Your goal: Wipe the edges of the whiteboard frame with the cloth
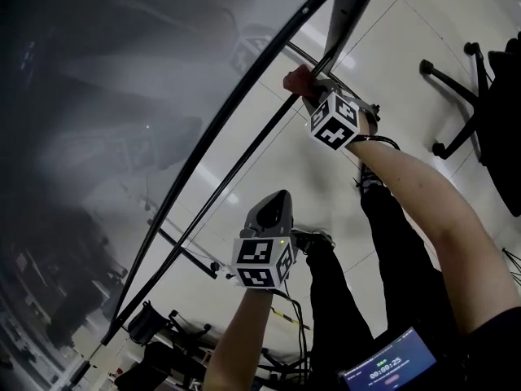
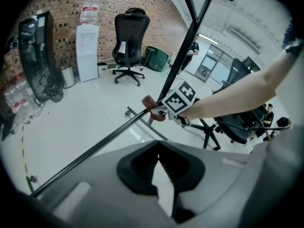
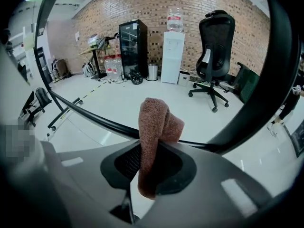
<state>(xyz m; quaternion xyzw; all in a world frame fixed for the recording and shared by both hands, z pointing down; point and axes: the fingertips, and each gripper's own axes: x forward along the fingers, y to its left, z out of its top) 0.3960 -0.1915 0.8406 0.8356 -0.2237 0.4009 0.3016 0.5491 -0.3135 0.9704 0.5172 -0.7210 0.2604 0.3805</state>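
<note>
Right claw (image 3: 151,148) clamps cloth (image 3: 154,122) at whiteboard frame edge (image 3: 95,118); left claw (image 2: 159,158) together, empty; bare floor (image 2: 80,113) beyond.

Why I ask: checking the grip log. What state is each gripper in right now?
Left gripper: shut, nothing between its jaws.
Right gripper: shut on the cloth.

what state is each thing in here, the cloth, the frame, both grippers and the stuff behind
Reddish-brown terry cloth: folded over, clamped between jaws.
Right gripper: shut on the cloth.
Left gripper: shut, empty.
Black metal frame bar: cloth touching it.
Black office chair: upright, unoccupied.
Black glass-door fridge: door closed.
</note>
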